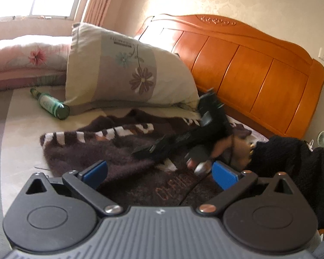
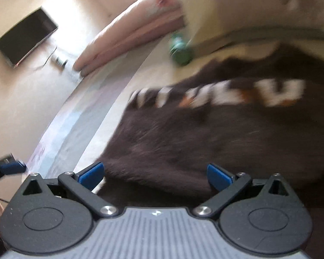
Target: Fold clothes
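Observation:
A dark brown fuzzy sweater (image 1: pixel 118 149) with a white and orange patterned band lies spread on the bed, some orange lettering showing near me. My left gripper (image 1: pixel 159 172) hovers low over its near part, blue pads wide apart and nothing clamped. My right gripper (image 1: pixel 149 151), blurred and held by a hand (image 1: pixel 231 149), reaches across the sweater from the right. In the right wrist view the right gripper (image 2: pixel 155 176) stands open just above the sweater (image 2: pixel 205 140), near its left edge. A blue pad (image 2: pixel 13 165) of the left gripper shows at the left border.
A large flowered pillow (image 1: pixel 123 69) leans against the orange wooden headboard (image 1: pixel 248 69). A green glass bottle (image 1: pixel 51 105) lies on the sheet beside the pillow. Folded pink bedding (image 1: pixel 28 58) sits under the window. A dark screen (image 2: pixel 26 36) hangs on the wall.

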`<state>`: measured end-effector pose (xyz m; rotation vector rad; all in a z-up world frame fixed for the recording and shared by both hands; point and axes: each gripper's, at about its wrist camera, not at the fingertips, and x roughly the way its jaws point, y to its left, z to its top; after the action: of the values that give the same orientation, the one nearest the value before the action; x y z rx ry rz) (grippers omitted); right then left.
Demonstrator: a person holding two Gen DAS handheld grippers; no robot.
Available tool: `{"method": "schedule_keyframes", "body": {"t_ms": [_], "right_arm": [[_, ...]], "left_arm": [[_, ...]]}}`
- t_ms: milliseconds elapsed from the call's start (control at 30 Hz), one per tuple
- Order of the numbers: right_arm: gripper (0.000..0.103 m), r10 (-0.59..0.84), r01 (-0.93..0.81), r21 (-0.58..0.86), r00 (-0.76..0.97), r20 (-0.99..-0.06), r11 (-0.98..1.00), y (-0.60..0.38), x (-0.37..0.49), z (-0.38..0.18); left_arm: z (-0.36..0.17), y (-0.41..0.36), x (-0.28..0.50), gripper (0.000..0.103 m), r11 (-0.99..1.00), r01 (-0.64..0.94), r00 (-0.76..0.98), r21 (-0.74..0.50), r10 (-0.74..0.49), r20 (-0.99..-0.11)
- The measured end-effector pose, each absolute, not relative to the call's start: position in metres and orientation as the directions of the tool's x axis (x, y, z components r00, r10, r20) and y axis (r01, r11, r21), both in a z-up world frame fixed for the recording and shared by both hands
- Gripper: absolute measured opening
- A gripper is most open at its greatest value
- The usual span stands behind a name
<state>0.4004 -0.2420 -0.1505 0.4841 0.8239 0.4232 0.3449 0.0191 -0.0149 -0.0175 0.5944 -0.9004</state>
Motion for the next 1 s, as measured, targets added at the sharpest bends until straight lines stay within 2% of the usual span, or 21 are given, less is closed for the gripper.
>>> {"method": "schedule_keyframes", "body": {"t_ms": [100, 167, 233, 300, 400, 500, 667, 700, 767, 800, 967, 1000], "right_arm": [[0.103, 0.496, -0.105, 0.598, 0.68, -0.539, 0.794, -0.266, 0.398, -0.145], [0.103, 0.494, -0.069, 0.624, 0.681, -0.54, 0.778, -0.277, 0.402, -0.155], [0.101, 0.458, -0.004, 0.612, 0.667, -0.588, 0.791, -0.288, 0.404, -0.17], [0.102, 0.459, 0.014, 0.641, 0.686, -0.565, 0.768, -0.296, 0.401, -0.17], [0.103, 0.437, 0.013, 0.638, 0.718, -0.542, 0.77, -0.287, 0.408, -0.151], [0.103, 0.511, -0.094, 0.648, 0.703, -0.495, 0.756, -0.262, 0.434, -0.14], [0.103, 0.467, -0.081, 0.565, 0.666, -0.582, 0.821, -0.253, 0.471, -0.16], [0.098, 0.451, -0.068, 0.552, 0.664, -0.597, 0.831, -0.258, 0.474, -0.167], [0.093, 0.501, -0.067, 0.639, 0.686, -0.528, 0.766, -0.286, 0.463, -0.172], [0.093, 0.492, -0.046, 0.665, 0.711, -0.502, 0.745, -0.303, 0.454, -0.174], [0.094, 0.371, 0.101, 0.675, 0.771, -0.518, 0.731, -0.35, 0.42, -0.167], [0.099, 0.344, 0.131, 0.667, 0.775, -0.531, 0.733, -0.353, 0.417, -0.163]], "left_arm": [[-0.021, 0.015, 0.348, 0.102, 0.639, 0.725, 0.466, -0.256, -0.729, -0.502], [-0.025, 0.012, 0.35, 0.102, 0.644, 0.721, 0.461, -0.255, -0.721, -0.517], [-0.03, 0.009, 0.353, 0.102, 0.649, 0.717, 0.457, -0.255, -0.713, -0.532], [-0.03, 0.009, 0.354, 0.102, 0.653, 0.713, 0.459, -0.255, -0.71, -0.534], [-0.03, 0.01, 0.355, 0.102, 0.658, 0.708, 0.462, -0.256, -0.706, -0.537], [-0.031, 0.011, 0.356, 0.102, 0.663, 0.703, 0.466, -0.257, -0.702, -0.539], [-0.031, 0.013, 0.359, 0.102, 0.672, 0.694, 0.471, -0.258, -0.695, -0.543], [-0.033, 0.012, 0.36, 0.102, 0.68, 0.688, 0.473, -0.254, -0.686, -0.552], [-0.034, 0.013, 0.362, 0.102, 0.689, 0.679, 0.477, -0.253, -0.676, -0.562], [-0.034, 0.013, 0.362, 0.102, 0.692, 0.676, 0.478, -0.254, -0.674, -0.563], [-0.031, 0.019, 0.36, 0.102, 0.682, 0.681, 0.479, -0.266, -0.69, -0.542], [-0.031, 0.018, 0.36, 0.102, 0.681, 0.683, 0.479, -0.265, -0.691, -0.542]]}}
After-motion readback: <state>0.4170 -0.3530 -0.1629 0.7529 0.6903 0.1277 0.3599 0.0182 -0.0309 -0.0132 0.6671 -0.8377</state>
